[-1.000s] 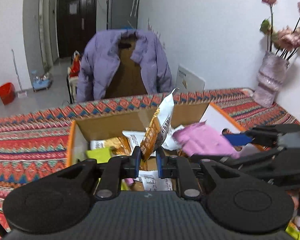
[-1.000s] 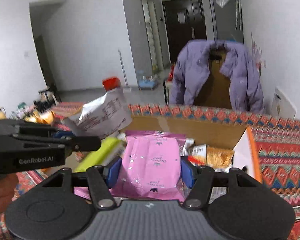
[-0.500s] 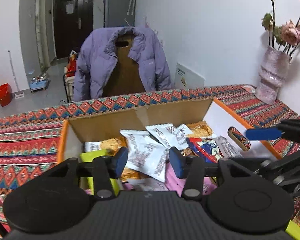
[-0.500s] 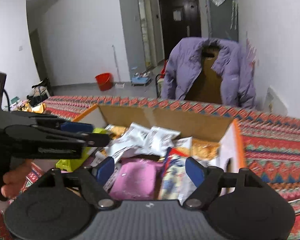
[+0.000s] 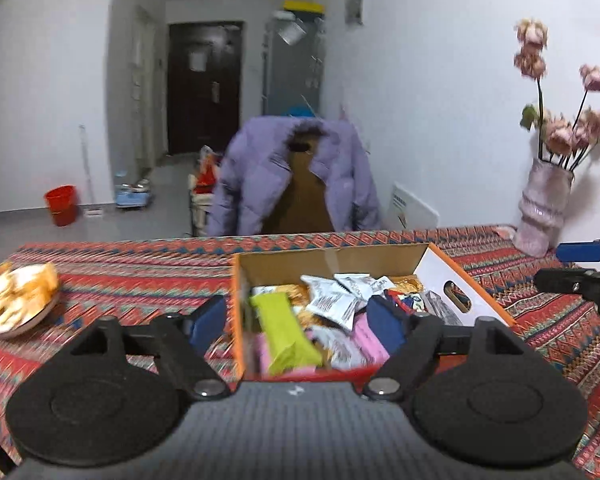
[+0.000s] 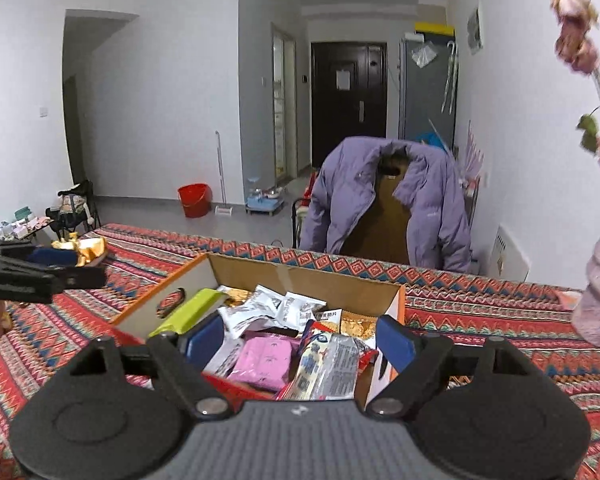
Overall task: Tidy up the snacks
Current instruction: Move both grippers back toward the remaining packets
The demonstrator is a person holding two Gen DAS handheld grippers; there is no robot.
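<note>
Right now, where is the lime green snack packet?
The lime green snack packet lies inside the cardboard box, against its left wall in both wrist views, beside the white sachets and pink packet.

Dim, even indoor light; fisheye-bent edges (left view motion-blurred, right view sharper).

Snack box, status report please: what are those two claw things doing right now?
Left gripper jaws open, empty. Right gripper jaws open, empty. Snack box full of packets, pink packet on top. Nothing blocking.
</note>
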